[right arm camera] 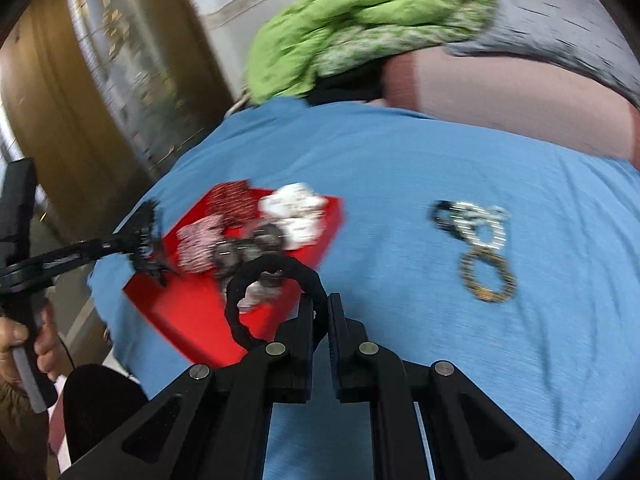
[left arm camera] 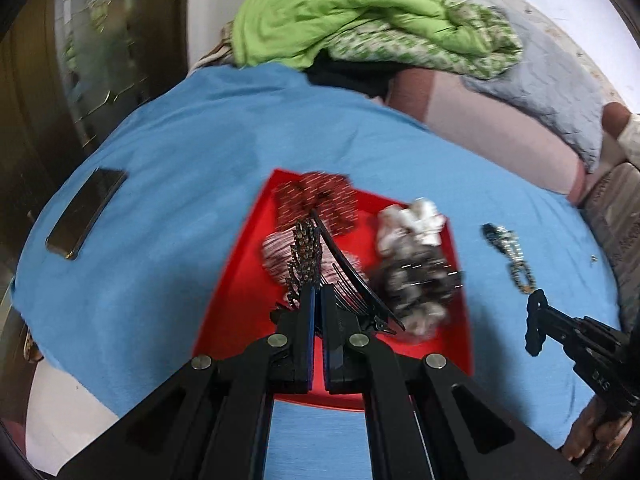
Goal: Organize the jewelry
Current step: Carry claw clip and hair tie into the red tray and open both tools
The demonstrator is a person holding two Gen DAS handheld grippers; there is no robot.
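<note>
Clamped between the left gripper (left arm camera: 317, 300) fingers: a black hair comb (left arm camera: 306, 258) with a studded, ornate top, held over the red tray (left arm camera: 236, 308), teeth fanning out to the right of the fingertips. Gripped in the right gripper (right arm camera: 320, 308): a black ring-shaped hair tie (right arm camera: 276, 276), pinched at its edge and hanging out over the near corner of the tray. Already in the tray: a dark red patterned scrunchie (left arm camera: 316, 200), a white scrunchie (left arm camera: 414, 222), a striped pink one (left arm camera: 280, 254), a grey mottled one (left arm camera: 416, 284). Lying on the blue cloth (left arm camera: 168, 184) to the right, well apart from the tray: three bracelets (right arm camera: 478, 236) in a loose chain, not yet collected. At the far left of the cloth: a dark phone (left arm camera: 86, 212).

Likely step: setting both held pieces down into the tray. Risks, as a judgement: comb teeth snagging on the scrunchie fabric beneath on release and dragging a piece out on withdrawal; hair tie, held only by its rim near the tray's edge, dropping outside onto the cloth if let go too early; both grippers crowding the same tray and knocking together. Heavy motion blur in both views, so fine contact hard to confirm.
</note>
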